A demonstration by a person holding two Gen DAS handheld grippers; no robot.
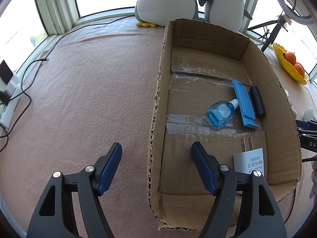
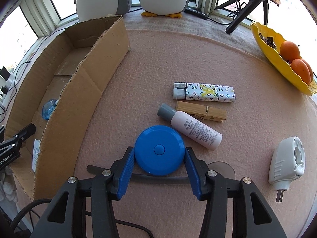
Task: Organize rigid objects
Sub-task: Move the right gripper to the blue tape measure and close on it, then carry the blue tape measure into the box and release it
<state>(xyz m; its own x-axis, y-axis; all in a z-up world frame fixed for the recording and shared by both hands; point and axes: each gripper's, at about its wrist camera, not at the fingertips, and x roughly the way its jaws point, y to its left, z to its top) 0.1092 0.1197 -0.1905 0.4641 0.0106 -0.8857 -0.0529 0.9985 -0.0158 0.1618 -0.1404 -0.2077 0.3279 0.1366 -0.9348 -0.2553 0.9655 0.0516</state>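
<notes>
My right gripper (image 2: 159, 151) points down at a blue round tape measure (image 2: 158, 148) on the pink cloth, and its blue pads press on both sides of the disc. Just beyond lie a pink bottle with a grey cap (image 2: 196, 131), a wooden clothespin (image 2: 202, 111), a patterned lighter (image 2: 206, 93) and, at the right, a white plug-in device (image 2: 287, 162). My left gripper (image 1: 156, 146) hangs open over the left wall of a cardboard box (image 1: 159, 83), holding nothing. Inside the box are a clear blue bottle (image 1: 220, 115), a blue flat stand (image 1: 244, 103), a black cylinder (image 1: 257, 102) and a white charger (image 1: 249, 162).
Two plush penguins (image 1: 168, 2) stand at the back by the window. A yellow dish of oranges (image 2: 277, 59) sits at the far right, with a tripod (image 2: 243, 13) behind it. Cables and a power strip (image 1: 10, 99) lie along the left edge.
</notes>
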